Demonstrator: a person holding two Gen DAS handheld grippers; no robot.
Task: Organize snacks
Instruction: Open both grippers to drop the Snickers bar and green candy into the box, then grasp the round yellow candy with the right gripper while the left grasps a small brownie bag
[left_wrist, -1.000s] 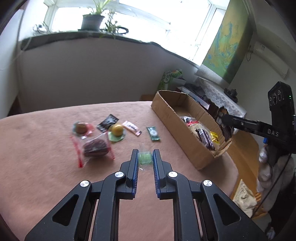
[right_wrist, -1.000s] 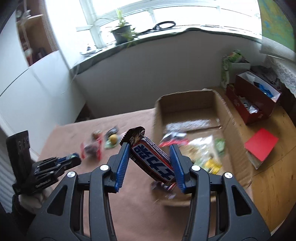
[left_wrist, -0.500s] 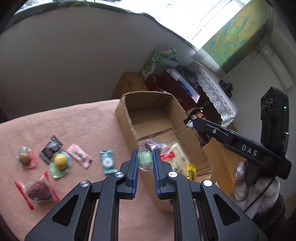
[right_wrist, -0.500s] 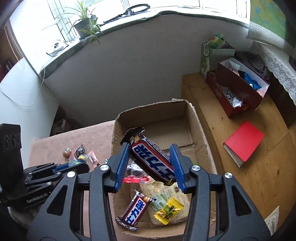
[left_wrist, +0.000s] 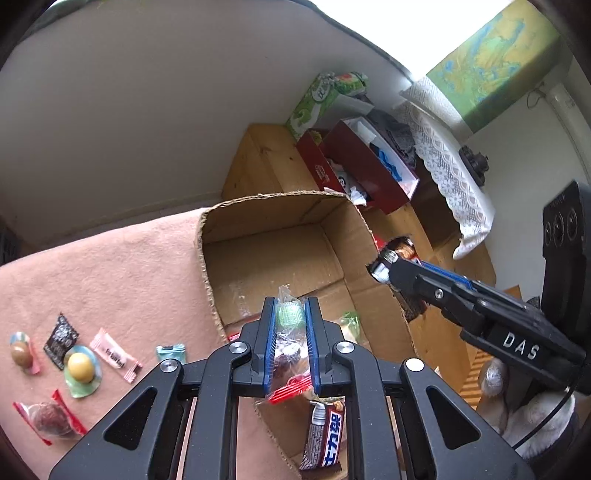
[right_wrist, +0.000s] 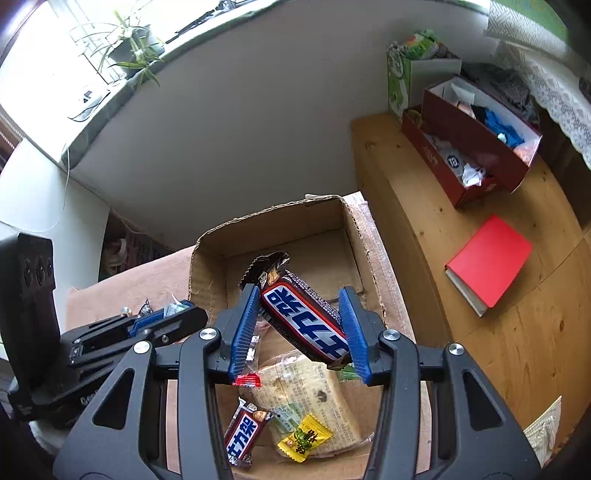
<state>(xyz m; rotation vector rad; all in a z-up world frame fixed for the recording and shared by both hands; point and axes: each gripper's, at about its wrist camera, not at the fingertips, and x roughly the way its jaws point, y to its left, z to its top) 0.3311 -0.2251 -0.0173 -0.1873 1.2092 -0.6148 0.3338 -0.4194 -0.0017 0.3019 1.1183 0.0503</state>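
On the pink cloth (left_wrist: 110, 266) at far left, loose sweets lie in a cluster: a brown ball in a red-edged packet (left_wrist: 48, 424), a yellow candy (left_wrist: 80, 366), a black sachet (left_wrist: 61, 341), a pink wrapped sweet (left_wrist: 115, 355) and a small teal packet (left_wrist: 170, 351); only the left wrist camera shows them plainly, the right wrist view catching just a sliver of cloth beyond the other tool. Further right, the left gripper (left_wrist: 290, 321) hangs over the near edge of the cardboard box (left_wrist: 280, 206), its blue pads drawn narrow on a clear-wrapped green candy (left_wrist: 289, 314). Inside the box, the right wrist view reveals what the left largely hides: a pale biscuit pack (right_wrist: 306, 398), a small yellow packet (right_wrist: 304, 437) and a chocolate bar already lying there (right_wrist: 243, 435); the far half of the box floor is bare card. Above it, the right gripper (right_wrist: 299, 325) pinches a second, larger chocolate bar (right_wrist: 306, 321) held slantwise between moderately spread pads. At far right, on the wooden floor (right_wrist: 498, 350), sit a red book (right_wrist: 489, 258) and a dark red box of oddments (right_wrist: 476, 136); the book appears in the right wrist view alone.
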